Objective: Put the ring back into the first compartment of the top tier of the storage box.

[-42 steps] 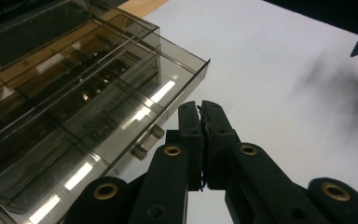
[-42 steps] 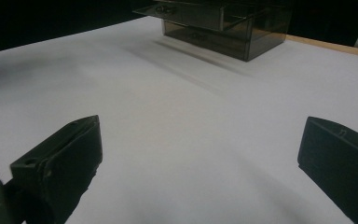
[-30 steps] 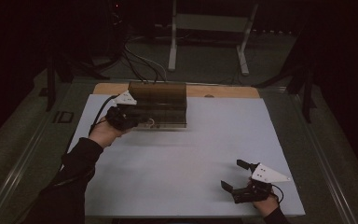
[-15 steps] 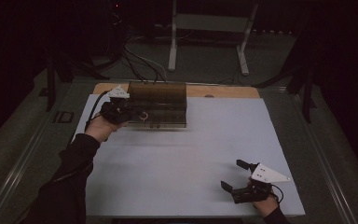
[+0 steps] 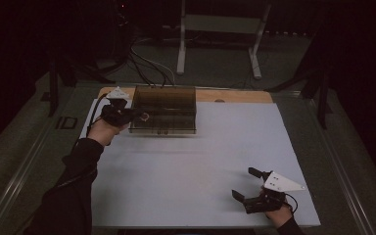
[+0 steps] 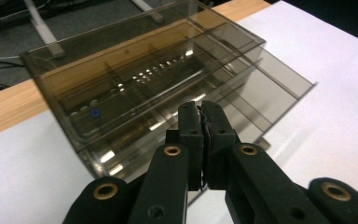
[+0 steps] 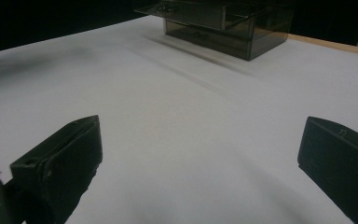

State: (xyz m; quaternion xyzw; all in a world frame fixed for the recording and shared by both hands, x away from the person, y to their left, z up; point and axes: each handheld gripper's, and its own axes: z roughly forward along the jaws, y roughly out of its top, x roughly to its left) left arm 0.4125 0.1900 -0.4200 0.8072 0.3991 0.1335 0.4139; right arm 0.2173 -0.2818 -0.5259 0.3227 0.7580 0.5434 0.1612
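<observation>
**Left Jaws Pinched Shut at the Smoked Box, Right Claw Idle and Wide**

The left gripper [image 6: 204, 140] had its jaws pressed together with no gap between the pads, and in its own view they sat low at centre, pointing at the near corner of the smoked plastic organizer box [image 6: 158, 88]. Whether something thin, such as a drawer lip or tab, was caught between them could not be told; the tips lay over the box's transparent front edge. A closed claw held this close to the box looked like a pull or a push on one of its trays, and one clear panel jutted out toward the right of the frame, as though a drawer stood partly drawn.

The high view placed the left gripper [image 5: 127, 113] at the upper left, against the left side of the organizer box [image 5: 164, 108], which stood at the far edge of the white table sheet [image 5: 191, 161]. The right gripper [image 5: 252, 187] rested low at the lower right, well apart from the box, jaws spread wide and holding nothing, probably parked until needed.

The left gripper view revealed the box's inner dividers and a small blue dot inside, which were lost from above. The right gripper view offered the box [image 7: 223, 25] from low down at the top of the frame, its side tiers visible.
</observation>
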